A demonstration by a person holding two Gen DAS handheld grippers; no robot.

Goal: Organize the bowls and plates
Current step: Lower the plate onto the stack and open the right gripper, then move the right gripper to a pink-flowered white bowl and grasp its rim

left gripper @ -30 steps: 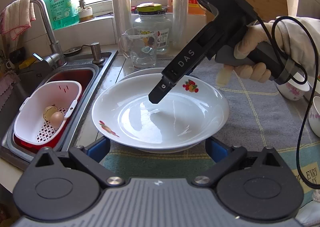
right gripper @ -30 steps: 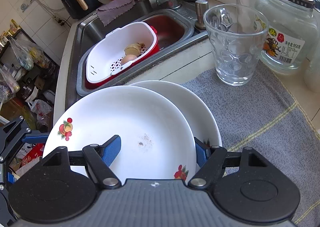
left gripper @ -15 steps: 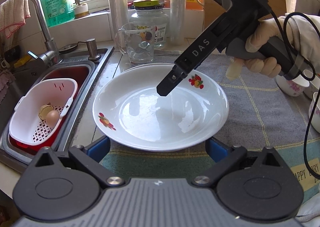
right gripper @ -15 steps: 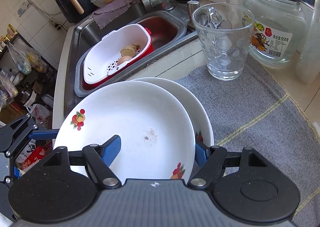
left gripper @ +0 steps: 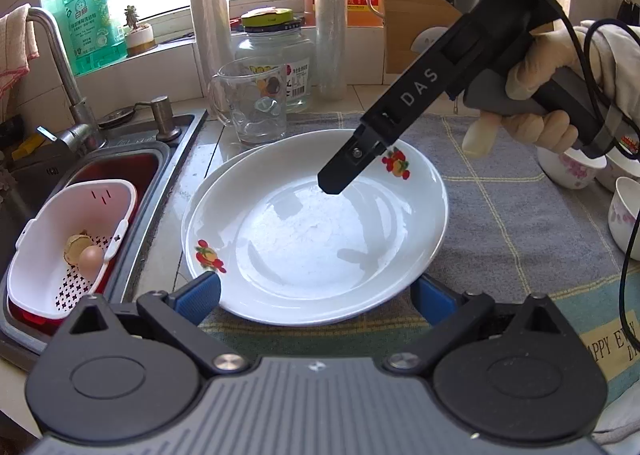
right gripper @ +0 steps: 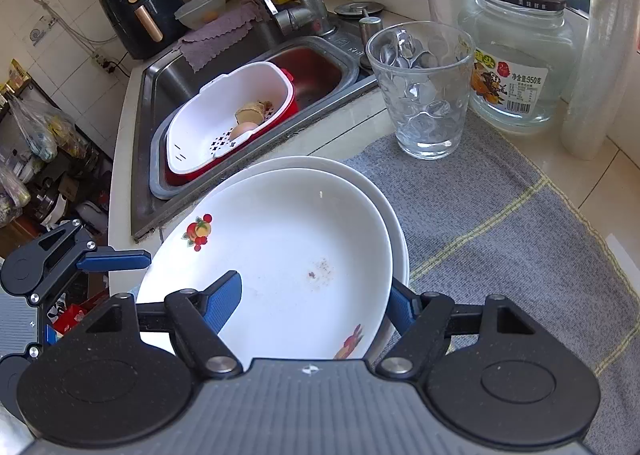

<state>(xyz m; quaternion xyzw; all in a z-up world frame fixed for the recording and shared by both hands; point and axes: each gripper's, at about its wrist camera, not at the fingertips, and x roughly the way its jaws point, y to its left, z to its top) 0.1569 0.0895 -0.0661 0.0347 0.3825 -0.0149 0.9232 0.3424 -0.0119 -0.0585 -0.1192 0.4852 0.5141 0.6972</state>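
A white plate with fruit prints (left gripper: 320, 231) lies on top of a second white plate (left gripper: 216, 175) on the grey cloth; both show in the right wrist view, the top plate (right gripper: 276, 255) and the lower plate's rim (right gripper: 352, 171). My left gripper (left gripper: 314, 291) is open, its blue fingers either side of the top plate's near rim. My right gripper (right gripper: 316, 301) is open, one finger (right gripper: 224, 295) over the plate's inside, the other outside its rim. Its body (left gripper: 400, 103) hangs above the plate's far side. Small flowered bowls (left gripper: 572, 171) stand at the right.
A sink (left gripper: 120, 171) with a white colander basket (left gripper: 68, 243) holding an egg lies to the left. A glass mug (left gripper: 256, 103), a jar (left gripper: 280, 51), plastic rolls and bottles stand behind the plates. The grey cloth (left gripper: 520, 223) stretches to the right.
The top plate has come down onto the lower plate. My left gripper has drawn back slightly. My right gripper has lifted and pulled back toward the plate's far rim.
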